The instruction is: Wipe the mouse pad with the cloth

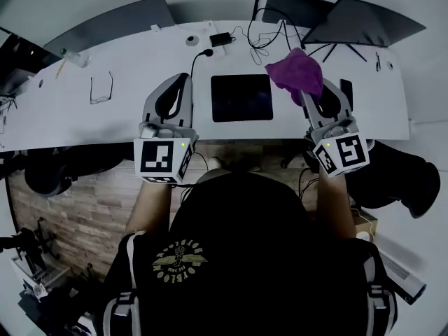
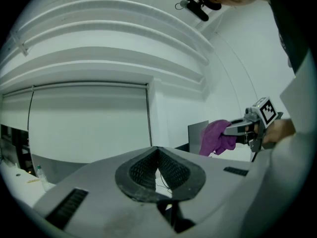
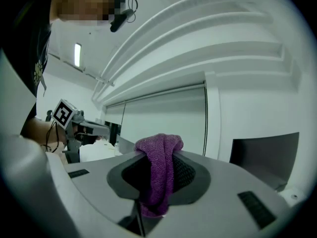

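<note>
— Now, what is on your list at this moment?

— Item one, your right gripper (image 3: 159, 156): jaws clamped on the cloth (image 1: 295, 70), a purple knitted fold pinched between the pads, with the rest bunched beyond the tips.
Item two, your left gripper (image 2: 157, 155): pads closed tip to tip with nothing between them, held over the near edge of the desk (image 1: 126, 114), left of the pad.
Item three, the mouse pad (image 1: 241, 97): black, flat, bare, in the middle of the white desk.
Item four, glasses (image 1: 101, 89): well to the left, out of the way.

— Where does the cloth sit against the pad?

— Just off its far right corner. It seems lifted clear of the surface, though you cannot tell from above whether any fold touches the desk.

— Which step is in hand?

— Carrying the cloth to the pad, by my reckoning: the cloth is taken and wiping has not yet begun. Next you need to bring the right gripper left and down until the bunch presses flat on the pad, then stroke across it. The pad may slide on that smooth top, so your free left gripper could pin an edge.
</note>
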Motion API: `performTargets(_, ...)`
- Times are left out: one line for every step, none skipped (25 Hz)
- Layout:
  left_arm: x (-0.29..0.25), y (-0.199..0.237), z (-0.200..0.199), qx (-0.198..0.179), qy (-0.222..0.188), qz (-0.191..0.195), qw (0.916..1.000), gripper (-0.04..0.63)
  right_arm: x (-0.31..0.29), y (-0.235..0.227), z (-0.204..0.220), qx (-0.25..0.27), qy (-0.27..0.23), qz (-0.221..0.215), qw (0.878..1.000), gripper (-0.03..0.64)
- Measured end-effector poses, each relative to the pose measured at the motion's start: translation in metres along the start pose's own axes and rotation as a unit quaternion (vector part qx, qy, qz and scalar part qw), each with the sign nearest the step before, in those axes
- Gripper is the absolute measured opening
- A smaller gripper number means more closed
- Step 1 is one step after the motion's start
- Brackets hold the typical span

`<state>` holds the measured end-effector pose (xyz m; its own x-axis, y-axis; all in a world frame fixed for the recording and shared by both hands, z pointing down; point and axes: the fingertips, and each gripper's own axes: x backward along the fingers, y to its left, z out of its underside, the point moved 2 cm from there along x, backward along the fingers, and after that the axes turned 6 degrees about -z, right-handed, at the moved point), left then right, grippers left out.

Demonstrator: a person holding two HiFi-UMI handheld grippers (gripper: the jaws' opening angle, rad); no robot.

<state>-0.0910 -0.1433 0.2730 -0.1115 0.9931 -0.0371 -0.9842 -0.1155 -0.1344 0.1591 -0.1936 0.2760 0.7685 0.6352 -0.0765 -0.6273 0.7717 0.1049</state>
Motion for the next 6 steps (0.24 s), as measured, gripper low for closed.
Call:
performTargets(0.0, -0.006, 0.0, -0.002, 0.004, -0.006, 1.0, 0.002, 0.004, -0.004, 0.001, -0.004, -0.003, -0.002, 1.0, 0.084)
performTargets(0.001, -0.011, 0.0, -0.002, 0.004, -0.011, 0.9999, 0.002, 0.008, -0.007, 0.001, -0.008, -0.004, -0.006, 1.0, 0.084)
performTargets(0.002, -0.017, -0.002, -0.001, 0.002, -0.014, 0.9999, 0.002, 0.013, -0.01, 0.002, -0.008, -0.005, -0.01, 1.0, 0.084)
performTargets(0.004, -0.023, -0.004, 0.0, -0.001, -0.018, 0.9998, 0.002, 0.017, -0.012, 0.004, -0.007, -0.005, -0.014, 1.0, 0.084)
performTargets(0.005, -0.029, -0.006, 0.001, -0.003, -0.021, 0.9998, 0.002, 0.022, -0.014, 0.005, -0.006, -0.004, -0.019, 1.0, 0.084)
performTargets(0.007, -0.035, -0.008, 0.001, -0.005, -0.024, 0.9997, 0.002, 0.026, -0.017, 0.007, -0.004, -0.003, -0.024, 1.0, 0.084)
